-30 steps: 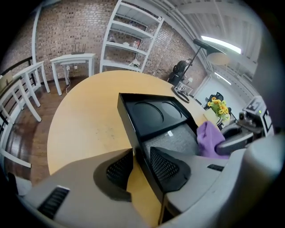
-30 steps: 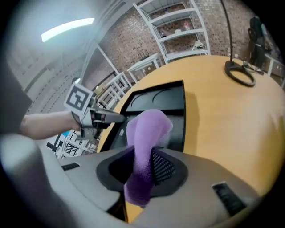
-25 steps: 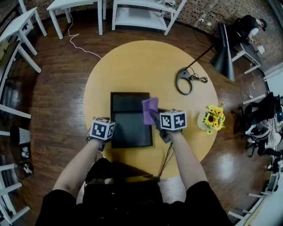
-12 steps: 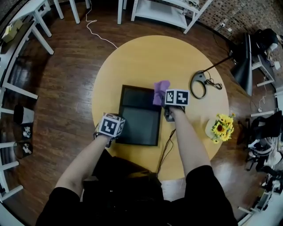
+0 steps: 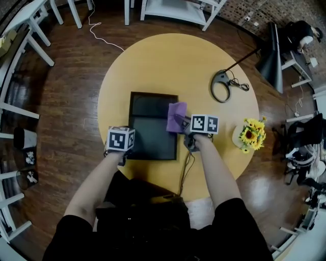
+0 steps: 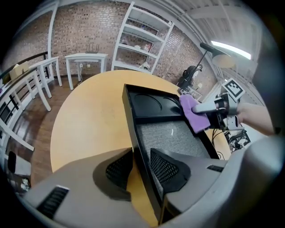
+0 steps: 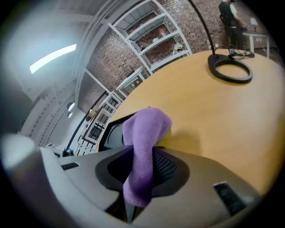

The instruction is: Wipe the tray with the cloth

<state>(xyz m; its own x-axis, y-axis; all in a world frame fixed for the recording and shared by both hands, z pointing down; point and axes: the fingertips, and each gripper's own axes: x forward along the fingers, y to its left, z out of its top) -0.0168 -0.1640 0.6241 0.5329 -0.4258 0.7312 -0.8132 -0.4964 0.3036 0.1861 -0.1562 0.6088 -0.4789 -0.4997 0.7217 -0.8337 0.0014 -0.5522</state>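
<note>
Where the black tray (image 5: 150,140) lies flat on the round yellow table (image 5: 168,61), it sits toward my side of the tabletop, its long sides running away from me. It is rectangular, with a narrow far compartment that has a round recess and a larger near compartment with a grey, textured floor.

The purple cloth (image 5: 177,117) hangs folded at the tray's right rim, about level with the divider between the two compartments, partly over the tray and partly over the table. Whether it presses on the tray's floor I cannot tell.

My right tongs (image 7: 142,167) pinch that cloth: it stands between the two pads and both press on it, though the jaws have just been easing a little wider. These tongs reach in from the tray's right side.

My left tongs (image 6: 141,167) are clamped on the tray's left wall near its near corner, one pad outside the wall and one inside.

A dark cable (image 5: 184,171) trails over the table just off the tray's near right corner. A bunch of sunflowers (image 5: 249,135) stands well to the tray's right. A black lamp's ring base (image 5: 222,86) rests beyond the tray's far right corner. White shelving (image 5: 173,10) stands on the dark wooden floor (image 5: 66,102) past the tray's far end.
</note>
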